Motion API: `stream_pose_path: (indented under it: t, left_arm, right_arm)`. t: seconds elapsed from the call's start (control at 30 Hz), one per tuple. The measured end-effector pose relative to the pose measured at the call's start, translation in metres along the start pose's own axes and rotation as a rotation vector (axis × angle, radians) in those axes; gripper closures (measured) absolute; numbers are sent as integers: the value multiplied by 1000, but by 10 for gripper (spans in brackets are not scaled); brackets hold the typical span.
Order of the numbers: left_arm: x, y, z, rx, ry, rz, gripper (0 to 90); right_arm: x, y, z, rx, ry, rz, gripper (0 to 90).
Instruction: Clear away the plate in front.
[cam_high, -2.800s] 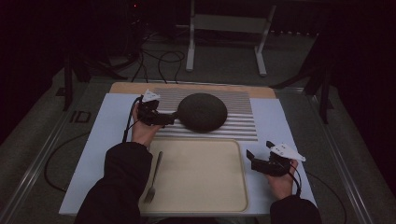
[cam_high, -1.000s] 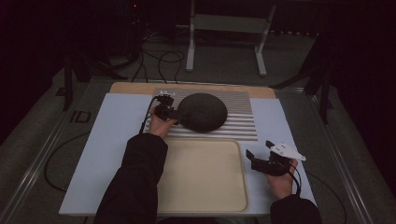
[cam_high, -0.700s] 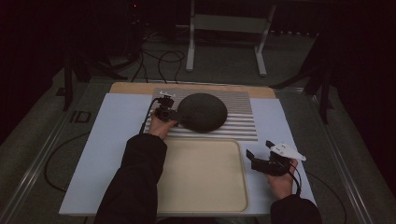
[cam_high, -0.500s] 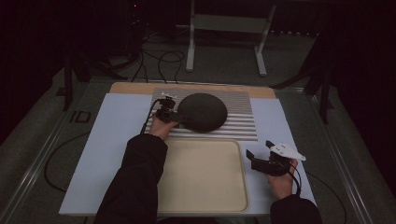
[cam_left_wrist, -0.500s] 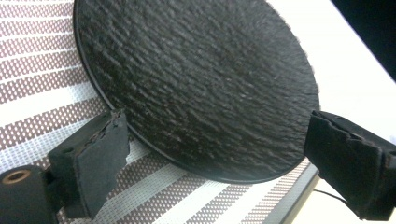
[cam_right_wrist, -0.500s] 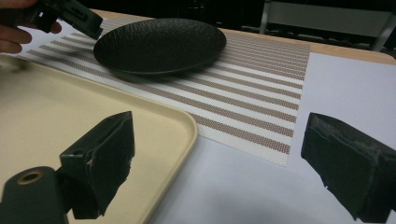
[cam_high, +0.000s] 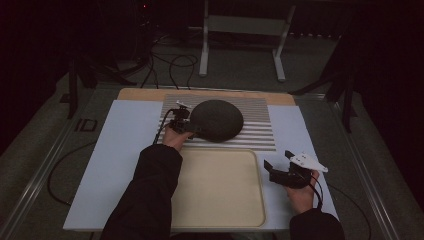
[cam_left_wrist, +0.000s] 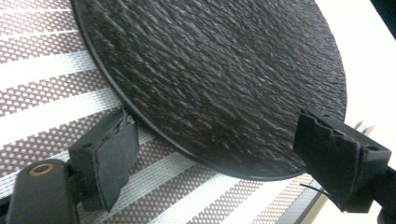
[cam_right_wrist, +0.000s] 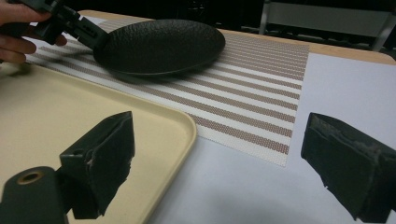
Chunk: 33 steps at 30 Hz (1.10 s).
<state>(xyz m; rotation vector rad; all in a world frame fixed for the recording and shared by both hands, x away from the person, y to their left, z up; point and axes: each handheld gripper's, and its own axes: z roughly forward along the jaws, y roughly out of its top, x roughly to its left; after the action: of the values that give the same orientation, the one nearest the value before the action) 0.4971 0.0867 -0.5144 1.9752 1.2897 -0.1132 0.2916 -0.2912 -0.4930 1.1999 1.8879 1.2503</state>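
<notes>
Plate (cam_high: 216, 120), dark and rough-textured, lies on the striped mat (cam_high: 255, 131) toward twelve o'clock on the counter (cam_high: 120, 150), just beyond the cream tray (cam_high: 220, 190). The left gripper (cam_high: 186, 126) sits at the plate's nine o'clock edge; its jaws have just been closing, with the rim between them, yet in the left gripper view the pads (cam_left_wrist: 112, 158) stand wide on either side of the rim (cam_left_wrist: 154, 133) and do not press it.

The step looks like taking the plate by its edge. To do it well, push the rim deeper between the pads before closing, so one pad lands on top and the other beneath. A shallow bite on a thin, rough rim could slip or tip the plate.

The right gripper (cam_high: 282, 172) rests at four o'clock beside the tray, jaws wide apart and empty.
</notes>
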Motion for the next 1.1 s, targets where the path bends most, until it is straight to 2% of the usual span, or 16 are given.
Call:
stream_pose_path:
  t: [0.13, 0.3, 0.43, 0.63, 0.67, 0.73, 0.8, 0.9, 1.0, 1.03, 1.07, 1.1]
  left_arm:
    - [-1, 1, 2, 3, -3, -3, 162]
    - [2, 1, 1, -5, -11, -28, 183]
    - [4, 3, 1, -18, 15, -76, 263]
    - [6, 4, -1, -13, 49, -97, 411]
    - [4, 4, -1, -14, 75, -95, 411]
    - [4, 4, -3, -17, 100, -87, 468]
    - [5, 4, -7, -42, 100, -102, 500]
    - [4, 7, -14, -78, 101, -99, 600]
    - [1, 10, -20, -138, 86, -108, 659]
    - [1, 10, -20, -138, 86, -108, 674]
    - [-3, 12, -23, -181, 74, -116, 674]
    - [-5, 13, -23, -196, 72, -121, 691]
  right_arm:
    - [0, 0, 0, 0, 0, 2, 96]
    - [-1, 0, -1, -2, -1, 4, 96]
    - [0, 0, 0, 0, -1, 3, 96]
    - [0, 0, 0, -1, 1, 4, 96]
    - [0, 0, 0, -1, 1, 5, 96]
    - [-1, 0, 1, 5, 1, 2, 96]
    - [0, 0, 1, 3, 3, 3, 97]
    - [-1, 0, 1, 2, 0, 6, 97]
    - [0, 0, 1, 4, 1, 4, 97]
    - [0, 0, 1, 4, 1, 4, 97]
    - [0, 0, 1, 5, 1, 4, 97]
    - [0, 0, 1, 6, 2, 3, 97]
